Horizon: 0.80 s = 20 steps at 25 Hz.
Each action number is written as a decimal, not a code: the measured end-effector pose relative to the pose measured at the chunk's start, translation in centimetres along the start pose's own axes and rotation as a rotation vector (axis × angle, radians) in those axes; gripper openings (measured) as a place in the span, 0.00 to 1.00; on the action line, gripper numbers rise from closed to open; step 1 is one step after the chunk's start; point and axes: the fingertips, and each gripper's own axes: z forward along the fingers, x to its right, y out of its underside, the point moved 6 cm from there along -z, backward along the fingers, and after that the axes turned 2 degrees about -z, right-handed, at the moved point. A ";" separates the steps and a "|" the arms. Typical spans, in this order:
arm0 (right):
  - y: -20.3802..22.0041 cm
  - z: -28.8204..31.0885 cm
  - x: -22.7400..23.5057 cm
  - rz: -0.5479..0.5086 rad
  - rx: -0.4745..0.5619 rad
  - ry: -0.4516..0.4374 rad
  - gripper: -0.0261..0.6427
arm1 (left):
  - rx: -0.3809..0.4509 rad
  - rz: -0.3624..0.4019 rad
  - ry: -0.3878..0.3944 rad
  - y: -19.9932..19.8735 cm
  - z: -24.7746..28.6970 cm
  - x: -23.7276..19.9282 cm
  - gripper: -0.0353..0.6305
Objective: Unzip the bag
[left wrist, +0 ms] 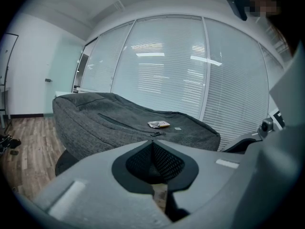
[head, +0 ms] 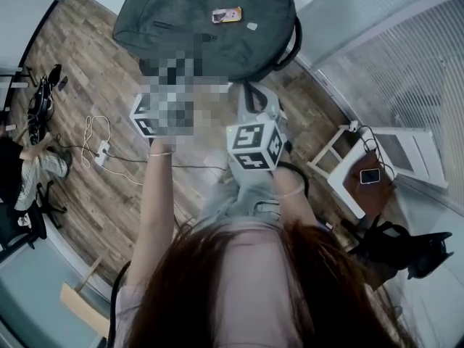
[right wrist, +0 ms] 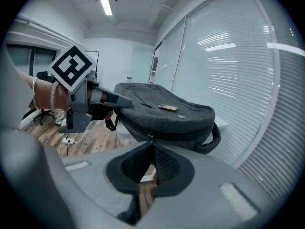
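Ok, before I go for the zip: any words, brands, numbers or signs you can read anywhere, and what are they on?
No text can be read in any view.
Card lying on the backpack: print too small and blurred to read.
Small patch on the backpack: too small to tell.
Marker cube: black-and-white square pattern only, no letters.
Phone: nothing legible on the screen.
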 end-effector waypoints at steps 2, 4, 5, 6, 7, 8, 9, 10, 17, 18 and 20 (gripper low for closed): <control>0.1 -0.1 0.3 0.001 0.001 -0.003 0.05 | 0.000 0.005 -0.002 0.0 0.0 0.1 0.06; 0.2 -0.1 0.7 0.002 0.001 -0.006 0.05 | -0.001 0.008 -0.005 0.0 0.0 0.1 0.06; 0.2 -0.1 1.0 0.003 -0.001 -0.006 0.05 | -0.002 0.009 -0.007 0.0 0.0 0.2 0.06; 0.3 -0.1 1.2 0.005 -0.002 -0.006 0.05 | -0.002 0.009 -0.008 0.0 0.1 0.2 0.06; 0.3 -0.1 1.5 0.007 -0.003 -0.005 0.05 | -0.003 0.010 -0.008 0.0 0.1 0.2 0.06; 0.3 -0.1 1.7 0.008 -0.004 -0.003 0.05 | -0.003 0.010 -0.008 -0.1 0.1 0.1 0.06; 0.4 -0.1 1.9 0.009 -0.004 -0.001 0.05 | -0.003 0.010 -0.007 -0.1 0.1 0.1 0.06; 0.4 -0.2 2.1 0.010 -0.005 0.002 0.05 | -0.003 0.011 -0.007 0.0 0.1 0.0 0.06; 0.6 -0.4 2.8 0.018 -0.009 0.022 0.05 | -0.008 0.016 -0.002 0.1 0.2 0.0 0.06; 0.5 -0.4 2.8 0.019 -0.011 0.027 0.05 | -0.010 0.018 0.000 0.1 0.2 -0.1 0.06; 0.5 -0.5 3.1 0.023 -0.019 0.039 0.05 | -0.015 0.023 0.007 0.1 0.1 -0.1 0.06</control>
